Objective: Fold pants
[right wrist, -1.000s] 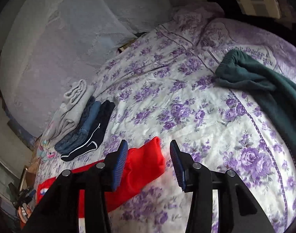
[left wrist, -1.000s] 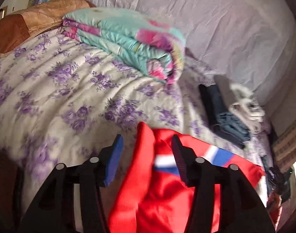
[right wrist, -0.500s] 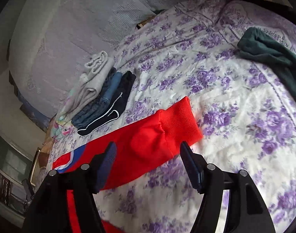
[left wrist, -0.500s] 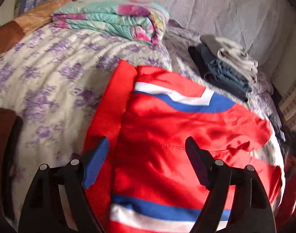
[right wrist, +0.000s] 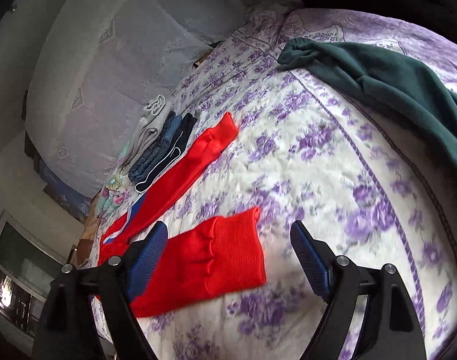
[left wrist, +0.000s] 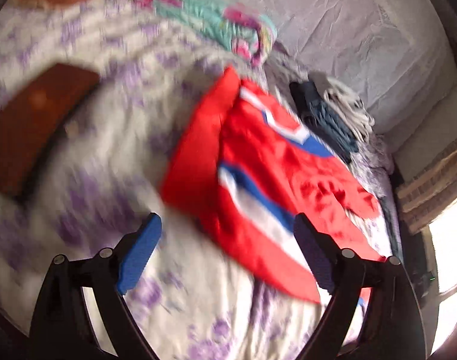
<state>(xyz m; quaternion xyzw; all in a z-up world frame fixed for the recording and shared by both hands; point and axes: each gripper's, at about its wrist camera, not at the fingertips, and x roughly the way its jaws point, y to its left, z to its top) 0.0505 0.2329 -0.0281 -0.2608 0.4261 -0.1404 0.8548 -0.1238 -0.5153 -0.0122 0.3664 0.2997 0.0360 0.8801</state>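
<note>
Both grippers have drawn back from the red track pants [right wrist: 180, 180] since a second ago, and more of the garment now shows. Left gripper [left wrist: 225, 258] and right gripper [right wrist: 228, 258] hang over the floral bedspread [right wrist: 303, 165] with jaws opening and nothing between the pads. Beside the stack of folded clothes [right wrist: 159, 147], the pants lie flat, legs apart. Judged step: starting the fold; next, pinch the near cuff [right wrist: 228, 258] and carry it onto the far leg.

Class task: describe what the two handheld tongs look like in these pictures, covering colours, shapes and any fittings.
Both the left tongs and the right tongs have glossy black forked frames with round silver pivot bolts. Each finger ends in a ribbed blue pad. No cables, markings or sleeves show.
</note>
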